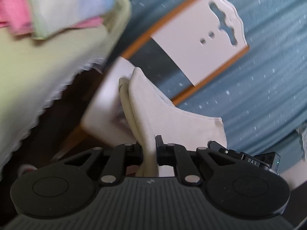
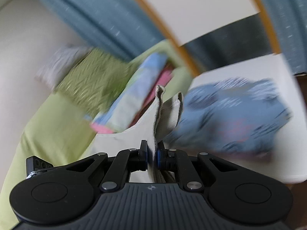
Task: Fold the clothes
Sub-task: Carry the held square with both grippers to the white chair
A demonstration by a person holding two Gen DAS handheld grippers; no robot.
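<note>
Both tools grip one cream garment (image 1: pixel 172 120): the left tool (image 1: pixel 149 143) and the right tool (image 2: pixel 152 147) each pinch a bunched hem. It hangs between them beside the chair (image 1: pixel 197 38). Light, limp cloth, probably best held at corners.

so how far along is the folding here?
Done, apparently: a folded multicoloured stack on the green-covered table. In hand: the cream garment, clamped by the left gripper and right gripper, not yet folded. Left: the crumpled blue garment on the chair.
</note>
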